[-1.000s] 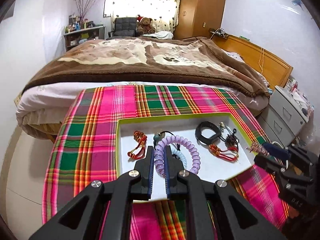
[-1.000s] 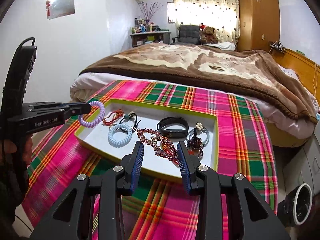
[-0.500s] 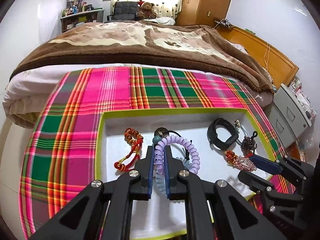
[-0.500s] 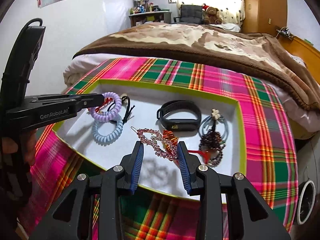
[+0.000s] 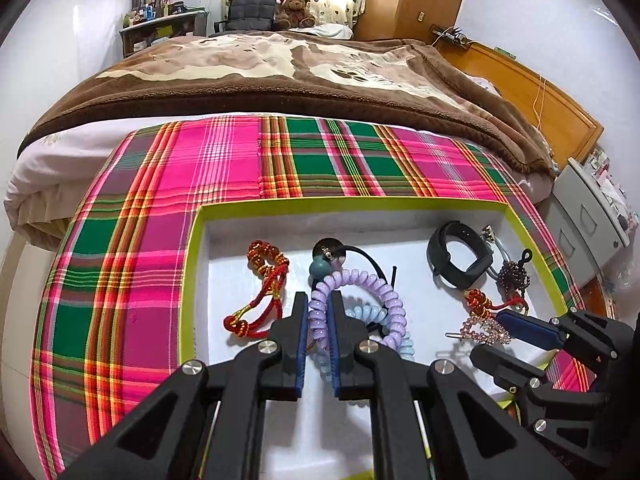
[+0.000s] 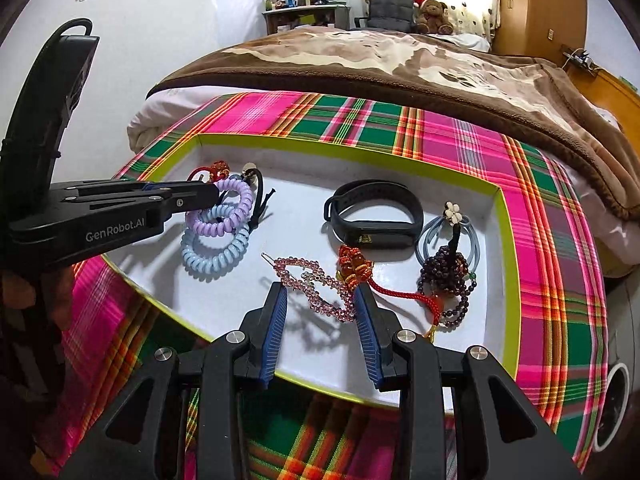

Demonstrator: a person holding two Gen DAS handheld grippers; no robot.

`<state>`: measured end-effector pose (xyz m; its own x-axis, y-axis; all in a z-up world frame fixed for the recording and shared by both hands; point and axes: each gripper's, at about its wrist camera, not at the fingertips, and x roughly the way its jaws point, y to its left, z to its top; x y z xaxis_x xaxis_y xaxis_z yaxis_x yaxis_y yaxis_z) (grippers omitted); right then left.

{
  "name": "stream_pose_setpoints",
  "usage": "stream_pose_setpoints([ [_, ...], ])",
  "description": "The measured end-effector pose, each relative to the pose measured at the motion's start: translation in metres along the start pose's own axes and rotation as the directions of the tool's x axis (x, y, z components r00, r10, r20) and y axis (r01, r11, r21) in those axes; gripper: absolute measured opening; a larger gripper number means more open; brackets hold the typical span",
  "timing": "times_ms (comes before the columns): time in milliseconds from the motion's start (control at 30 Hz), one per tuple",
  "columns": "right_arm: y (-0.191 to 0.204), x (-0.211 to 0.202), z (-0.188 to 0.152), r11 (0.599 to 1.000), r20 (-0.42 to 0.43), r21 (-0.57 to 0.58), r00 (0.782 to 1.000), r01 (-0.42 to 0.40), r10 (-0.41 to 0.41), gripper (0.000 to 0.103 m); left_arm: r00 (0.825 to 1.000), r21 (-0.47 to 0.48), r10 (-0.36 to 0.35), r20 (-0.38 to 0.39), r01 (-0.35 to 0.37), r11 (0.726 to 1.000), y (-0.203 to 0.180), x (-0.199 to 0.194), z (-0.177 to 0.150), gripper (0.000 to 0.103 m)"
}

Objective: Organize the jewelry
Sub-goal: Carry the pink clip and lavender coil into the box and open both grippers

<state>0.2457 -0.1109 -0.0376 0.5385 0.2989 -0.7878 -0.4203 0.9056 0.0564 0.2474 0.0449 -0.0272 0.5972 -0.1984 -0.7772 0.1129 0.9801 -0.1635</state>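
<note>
My left gripper (image 5: 320,300) is shut on a purple spiral hair tie (image 5: 362,286), low inside the white tray with a lime rim (image 5: 340,202); the tie (image 6: 226,210) lies against a light blue spiral tie (image 6: 214,252). My right gripper (image 6: 320,296) is open over the tray's near edge, its fingers astride a pink beaded hair clip (image 6: 316,286) that rests on the tray floor. The clip (image 5: 486,330) lies by the right gripper's blue pad in the left wrist view.
The tray also holds a red cord bracelet (image 5: 260,280), a black band (image 6: 374,210), a dark bead bracelet (image 6: 444,270), an amber tassel charm (image 6: 354,266) and a grey tie with a flower (image 6: 452,216). A plaid cloth (image 6: 532,216) covers the table; a bed (image 5: 280,64) is behind.
Both grippers have come down and forward into the tray. The purple tie now rests beside the blue one. The right gripper's fingers have opened wider and the pink clip now lies on the tray.
</note>
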Motion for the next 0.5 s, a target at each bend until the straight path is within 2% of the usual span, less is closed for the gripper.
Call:
stream_pose_setpoints([
  [367, -0.0015, 0.0021, 0.0012, 1.000, -0.003, 0.009, 1.000, 0.002, -0.002, 0.036, 1.000, -0.006, 0.002, -0.004, -0.002, 1.000, -0.0017, 0.0017, 0.0005, 0.012],
  [400, -0.0019, 0.0023, 0.0015, 1.000, -0.003, 0.012, 1.000, 0.003, -0.003, 0.036, 1.000, -0.009, 0.003, -0.004, -0.003, 1.000, -0.0015, 0.0018, 0.0004, 0.014],
  [500, -0.0026, 0.0026, 0.0022, 1.000, -0.003, 0.020, 1.000, 0.007, -0.007, 0.037, 1.000, -0.012, -0.002, 0.001, 0.002, 1.000, -0.0013, -0.0006, 0.0002, 0.029],
])
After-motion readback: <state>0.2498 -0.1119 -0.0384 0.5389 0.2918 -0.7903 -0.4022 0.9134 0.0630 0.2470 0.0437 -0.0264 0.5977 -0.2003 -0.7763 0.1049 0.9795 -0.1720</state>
